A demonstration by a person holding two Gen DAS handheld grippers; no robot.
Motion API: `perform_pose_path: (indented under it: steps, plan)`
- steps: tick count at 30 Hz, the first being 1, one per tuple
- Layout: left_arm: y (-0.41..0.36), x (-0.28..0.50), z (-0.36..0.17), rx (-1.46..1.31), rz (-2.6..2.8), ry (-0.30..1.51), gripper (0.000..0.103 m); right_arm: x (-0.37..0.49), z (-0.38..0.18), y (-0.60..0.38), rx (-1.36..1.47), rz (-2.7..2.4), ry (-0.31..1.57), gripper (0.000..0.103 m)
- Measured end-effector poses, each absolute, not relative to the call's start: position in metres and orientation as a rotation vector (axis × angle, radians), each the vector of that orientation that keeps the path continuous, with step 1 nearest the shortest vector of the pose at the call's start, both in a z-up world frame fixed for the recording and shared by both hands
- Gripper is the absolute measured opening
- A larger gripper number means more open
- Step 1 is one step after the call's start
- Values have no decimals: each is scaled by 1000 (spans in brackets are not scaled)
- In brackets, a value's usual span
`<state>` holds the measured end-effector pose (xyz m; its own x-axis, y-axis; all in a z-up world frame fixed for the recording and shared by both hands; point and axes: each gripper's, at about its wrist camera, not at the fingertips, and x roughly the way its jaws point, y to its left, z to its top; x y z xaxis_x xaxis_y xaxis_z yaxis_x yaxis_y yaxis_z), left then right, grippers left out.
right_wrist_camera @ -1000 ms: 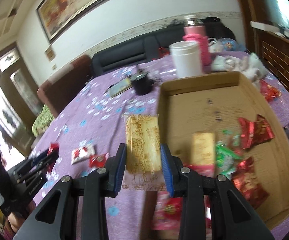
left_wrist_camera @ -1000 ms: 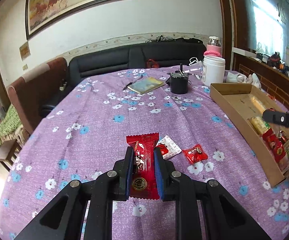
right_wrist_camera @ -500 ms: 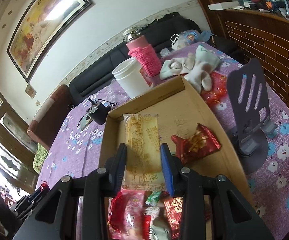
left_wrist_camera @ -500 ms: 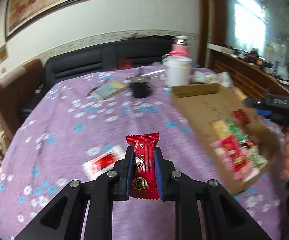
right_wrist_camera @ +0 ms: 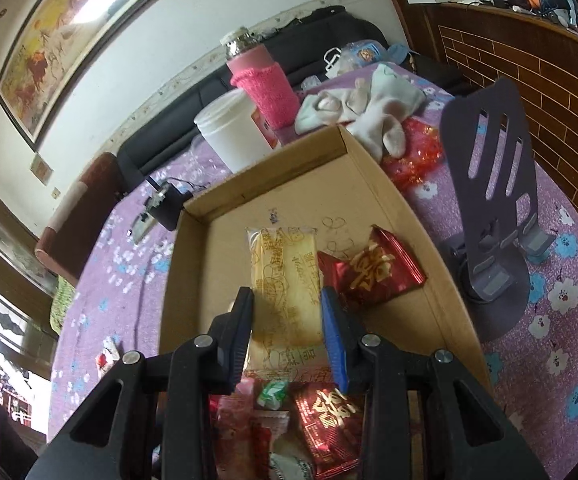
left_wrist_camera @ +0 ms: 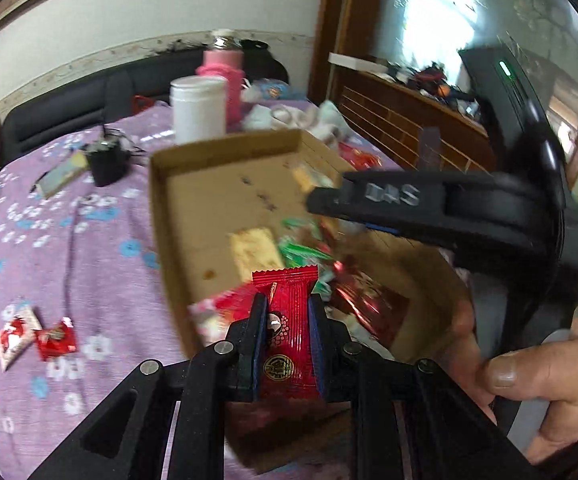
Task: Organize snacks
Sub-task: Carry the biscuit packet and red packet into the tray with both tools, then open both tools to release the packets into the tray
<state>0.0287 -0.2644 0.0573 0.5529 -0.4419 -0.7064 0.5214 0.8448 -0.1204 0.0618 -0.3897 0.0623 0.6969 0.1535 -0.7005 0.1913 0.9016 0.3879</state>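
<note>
My left gripper (left_wrist_camera: 288, 314) is shut on a red snack packet (left_wrist_camera: 287, 320) and hangs over the near end of the cardboard tray (left_wrist_camera: 157, 216), which holds several wrapped snacks. The right gripper (left_wrist_camera: 329, 200) crosses that view above the tray, held by a hand (left_wrist_camera: 529, 384). In the right wrist view my right gripper (right_wrist_camera: 287, 308) is shut on a yellow cake packet (right_wrist_camera: 285, 276) over the tray (right_wrist_camera: 405, 208). A red foil packet (right_wrist_camera: 373, 272) lies in the tray beside it, and more snacks (right_wrist_camera: 325, 420) are piled at the near end.
Two small red-and-white candies (left_wrist_camera: 35, 338) lie on the purple flowered tablecloth (left_wrist_camera: 49, 240) left of the tray. A white jar (right_wrist_camera: 233, 136), pink bottle (right_wrist_camera: 263, 84), white cloth (right_wrist_camera: 365, 104), black box (left_wrist_camera: 105, 160) and grey phone stand (right_wrist_camera: 493, 216) surround the tray.
The left gripper has carried the red packet rightward from the open tablecloth to above the tray's near end. The right gripper swung over the tray with the yellow packet, then held still.
</note>
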Motion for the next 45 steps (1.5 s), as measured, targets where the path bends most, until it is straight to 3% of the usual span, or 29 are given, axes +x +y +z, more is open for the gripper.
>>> perform_pose_path:
  steps: [18, 19, 23, 37, 45]
  plan:
    - [-265, 26, 48, 132, -613, 787, 22, 63, 57, -381, 437, -33, 822, 37]
    - [-265, 26, 48, 128, -615, 788, 23, 62, 58, -381, 439, -33, 819, 37]
    - [-263, 23, 51, 119, -620, 772, 46, 61, 60, -383, 442, -38, 810, 40]
    - [-246, 17, 73, 101, -595, 753, 47, 48, 87, -382, 414, -47, 702, 41]
    - [-192, -1, 88, 123, -530, 719, 48, 43, 96, -363, 390, 38, 663, 41]
